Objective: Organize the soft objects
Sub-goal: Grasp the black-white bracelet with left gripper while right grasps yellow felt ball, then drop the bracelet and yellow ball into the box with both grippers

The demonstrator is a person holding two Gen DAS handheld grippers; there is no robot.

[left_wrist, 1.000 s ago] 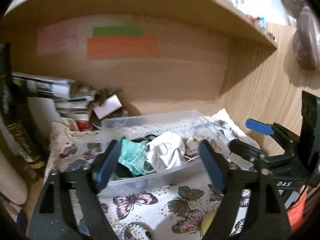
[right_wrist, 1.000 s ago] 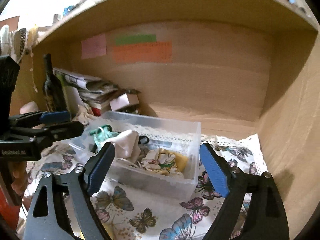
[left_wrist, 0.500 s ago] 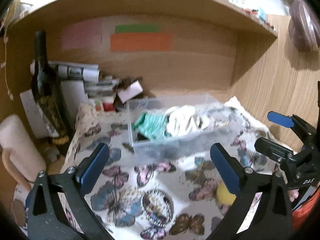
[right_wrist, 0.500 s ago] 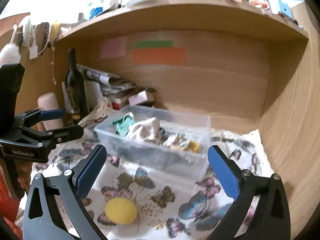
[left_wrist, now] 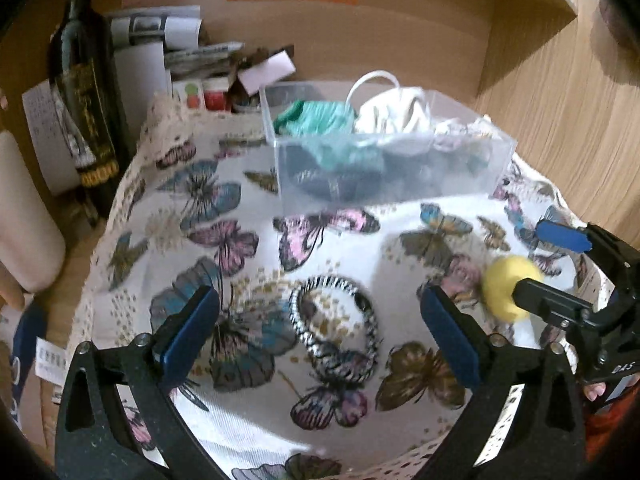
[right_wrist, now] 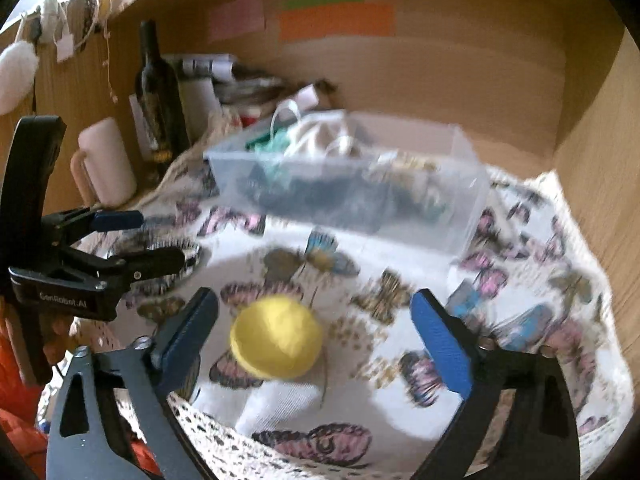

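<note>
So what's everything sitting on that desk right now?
Clear plastic box: one, transparent, back of cloth, filled with soft items.
Green fabric piece: one, teal, left inside the box.
White fabric piece: one, right of the green one.
Zebra-striped scrunchie: one, black-and-white, on cloth, between left gripper's fingers.
Yellow soft ball: one, on cloth, before right gripper.
Butterfly-print cloth: one, white, covering desk.
Dark glass bottle: one, upright, far left.
Pale mug: one, beside bottle.
Left gripper: open.
Right gripper: open.

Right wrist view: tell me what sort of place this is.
Probably a home desk nook under a shelf: wood panel walls, sticky notes on the back, a butterfly tablecloth, a wine bottle beside stacked papers.
</note>
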